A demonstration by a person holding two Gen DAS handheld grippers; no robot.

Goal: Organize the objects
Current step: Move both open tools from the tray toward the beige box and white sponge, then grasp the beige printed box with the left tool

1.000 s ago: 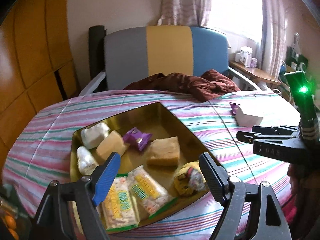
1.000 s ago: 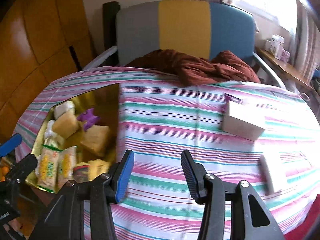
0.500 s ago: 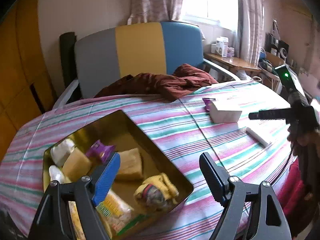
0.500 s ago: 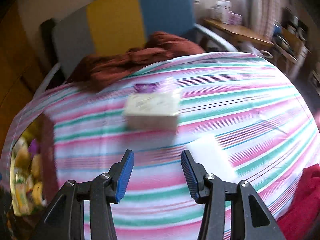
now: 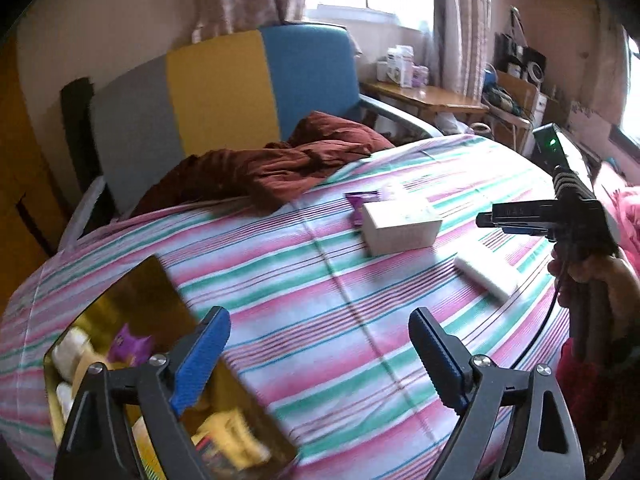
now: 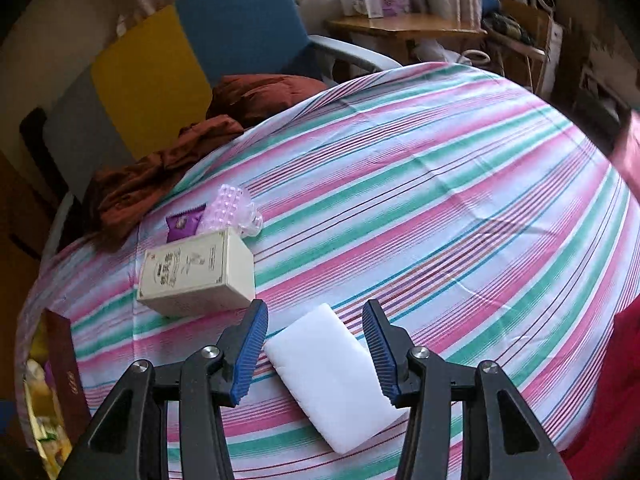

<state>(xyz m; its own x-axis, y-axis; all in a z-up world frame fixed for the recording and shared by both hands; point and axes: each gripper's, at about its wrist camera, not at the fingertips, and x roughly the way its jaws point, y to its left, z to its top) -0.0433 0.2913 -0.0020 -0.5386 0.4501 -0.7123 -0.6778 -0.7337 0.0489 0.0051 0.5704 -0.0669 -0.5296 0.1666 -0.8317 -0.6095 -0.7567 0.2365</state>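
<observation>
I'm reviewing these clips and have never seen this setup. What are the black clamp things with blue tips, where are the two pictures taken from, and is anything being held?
They are two hand-held grippers, one in each of a person's hands; there is no robot arm. Each carries a fisheye camera looking forward along its two fingers, so each picture shows its own gripper at the bottom.

The left wrist view shows the left gripper, open and empty, above a striped tablecloth. A gold tin of wrapped snacks sits at lower left. At the right edge the person's hand holds the other gripper.

The right wrist view shows the right gripper, open, with a flat white block lying on the cloth between its fingers, not gripped. Beyond it lie a cream box, a purple snack packet and a clear bubbled wrapper. Nothing is held.
</observation>
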